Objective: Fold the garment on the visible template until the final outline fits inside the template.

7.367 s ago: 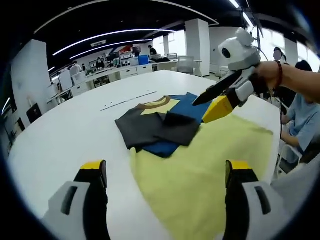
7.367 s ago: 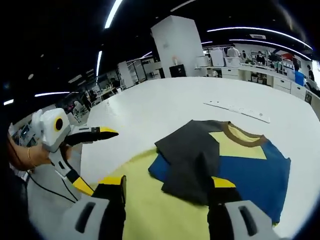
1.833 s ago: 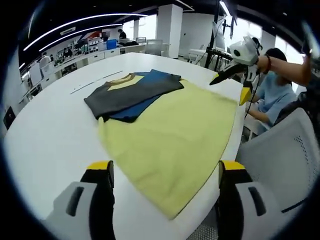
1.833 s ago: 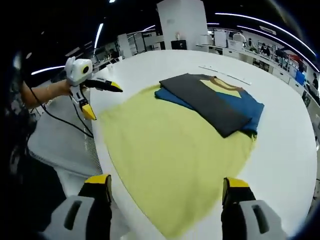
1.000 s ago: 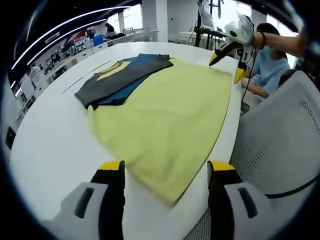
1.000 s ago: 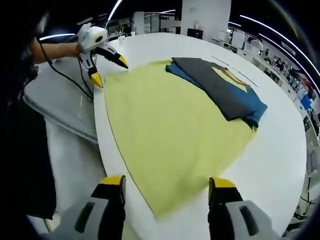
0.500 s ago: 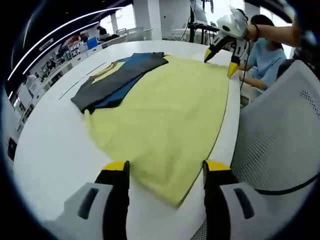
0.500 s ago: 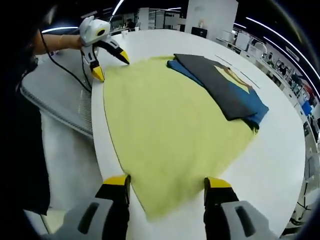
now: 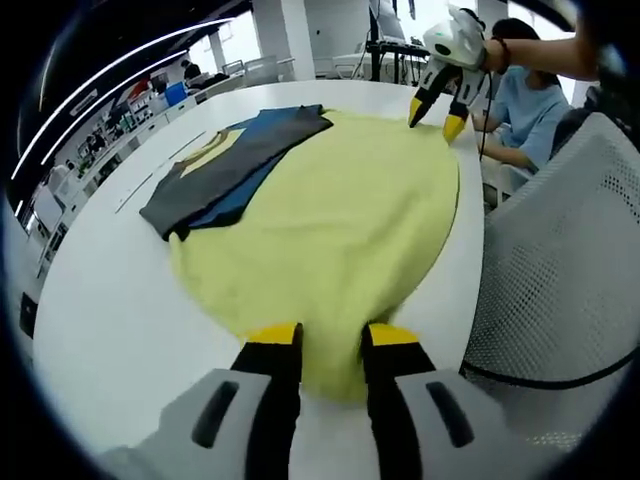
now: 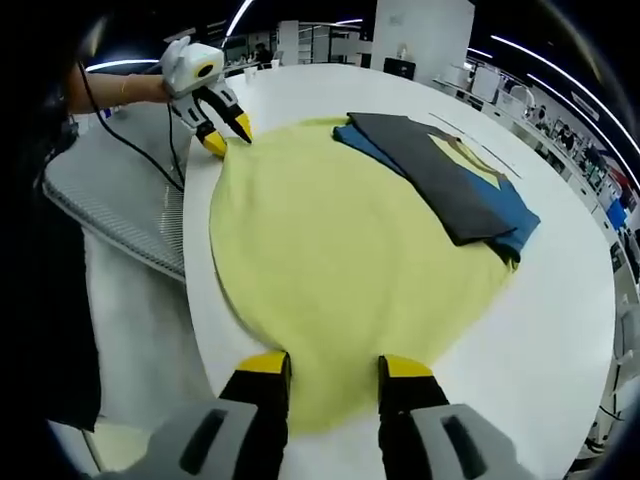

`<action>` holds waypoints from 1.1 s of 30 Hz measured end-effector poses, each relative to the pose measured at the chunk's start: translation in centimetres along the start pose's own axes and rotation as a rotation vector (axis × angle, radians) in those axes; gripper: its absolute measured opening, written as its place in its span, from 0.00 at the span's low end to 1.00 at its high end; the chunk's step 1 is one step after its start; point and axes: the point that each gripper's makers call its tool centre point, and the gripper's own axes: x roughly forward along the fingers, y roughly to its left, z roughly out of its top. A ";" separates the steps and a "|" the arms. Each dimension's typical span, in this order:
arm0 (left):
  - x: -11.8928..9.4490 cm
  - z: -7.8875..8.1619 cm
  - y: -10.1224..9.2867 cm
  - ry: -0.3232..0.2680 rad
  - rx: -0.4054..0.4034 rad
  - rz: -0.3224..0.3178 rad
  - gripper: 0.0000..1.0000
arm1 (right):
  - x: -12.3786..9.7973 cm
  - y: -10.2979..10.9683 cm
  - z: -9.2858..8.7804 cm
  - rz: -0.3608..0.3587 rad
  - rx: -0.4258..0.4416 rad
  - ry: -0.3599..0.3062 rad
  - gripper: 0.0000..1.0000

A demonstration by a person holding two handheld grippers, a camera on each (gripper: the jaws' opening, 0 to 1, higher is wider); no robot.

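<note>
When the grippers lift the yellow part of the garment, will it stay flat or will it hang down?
Probably it will hang down. The yellow cloth lies limp on the table, its edge curving toward each gripper. Both the left gripper and the right gripper pinch its near corners, so the middle would likely sag.

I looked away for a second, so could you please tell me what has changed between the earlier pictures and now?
Both grippers came down to the near hem of the yellow garment and their jaws narrowed: the left gripper and the right gripper now each close on a hem corner, one at each end. The hem bunches inward where it lay straighter before. The folded blue and grey top part stayed put on the white table.
</note>
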 end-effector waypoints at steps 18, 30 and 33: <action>-0.6 -0.2 -0.7 0.019 -0.033 0.022 0.00 | -0.4 -0.3 -0.6 -0.040 0.074 -0.009 0.02; -1.1 -0.8 -2.2 0.049 -0.055 0.002 0.00 | -1.5 0.9 -1.7 -0.032 0.176 -0.039 0.00; -1.3 -1.0 -2.6 0.059 -0.054 0.000 0.00 | -1.6 1.3 -1.7 -0.028 0.182 -0.039 0.00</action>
